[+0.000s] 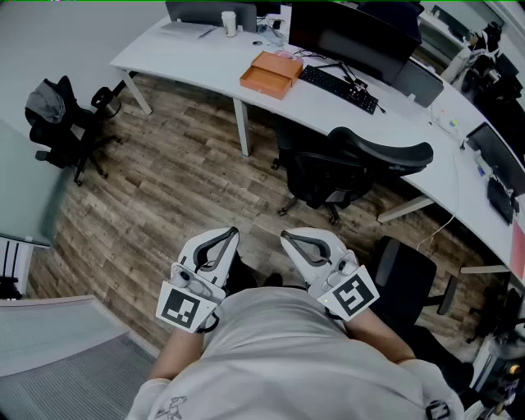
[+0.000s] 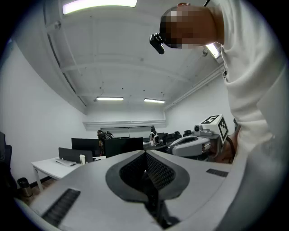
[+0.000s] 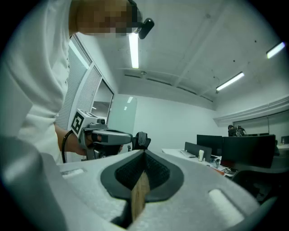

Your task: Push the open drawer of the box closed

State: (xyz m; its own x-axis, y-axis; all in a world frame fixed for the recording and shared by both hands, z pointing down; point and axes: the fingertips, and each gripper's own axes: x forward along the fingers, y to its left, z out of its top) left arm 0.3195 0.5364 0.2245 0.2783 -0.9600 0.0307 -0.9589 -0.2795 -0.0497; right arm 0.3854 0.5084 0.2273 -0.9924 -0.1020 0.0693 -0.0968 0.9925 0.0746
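An orange box (image 1: 271,73) lies on the white curved desk (image 1: 197,57) far ahead in the head view, with its drawer drawn out toward the lower left. Both grippers are held close to the person's torso, far from the box and pointing level. My left gripper (image 1: 232,235) has its jaws together with nothing between them; they meet at the centre of the left gripper view (image 2: 145,153). My right gripper (image 1: 285,238) is also shut and empty (image 3: 143,153). Each gripper shows in the other's view: the right gripper (image 2: 194,144) and the left gripper (image 3: 106,135).
A black office chair (image 1: 353,168) stands between me and the desk. On the desk are a keyboard (image 1: 338,86), a dark monitor (image 1: 353,33) and a white cup (image 1: 229,23). Another chair with a bag (image 1: 61,123) stands at the left on the wooden floor.
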